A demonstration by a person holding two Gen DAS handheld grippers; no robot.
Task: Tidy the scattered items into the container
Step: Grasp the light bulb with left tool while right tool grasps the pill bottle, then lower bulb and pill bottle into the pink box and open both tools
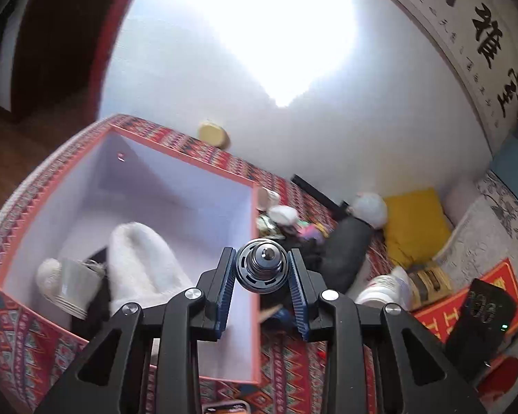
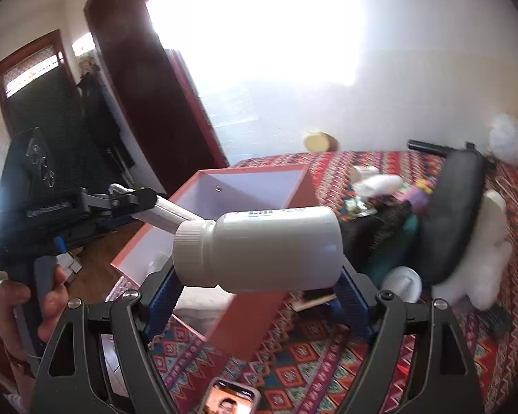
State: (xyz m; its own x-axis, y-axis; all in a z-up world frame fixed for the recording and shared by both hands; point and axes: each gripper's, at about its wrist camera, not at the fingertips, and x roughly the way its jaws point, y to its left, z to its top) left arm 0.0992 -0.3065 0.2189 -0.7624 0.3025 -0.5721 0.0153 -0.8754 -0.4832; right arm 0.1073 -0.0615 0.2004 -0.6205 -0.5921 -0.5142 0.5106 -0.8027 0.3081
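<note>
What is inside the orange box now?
In the box lie a white fluffy item, a pale cup on its side and something dark beneath them. The left gripper, shut on a metal cylinder, hides the near corner.

Both views are blown out by a window (image 1: 245,24) at top centre; detail there is lost. Straight lines are bent by fisheye distortion, corners are vignetted black. Motion blur is seen on the right-side clutter; the white bottle (image 2: 259,248) is rendered sharp.
</note>
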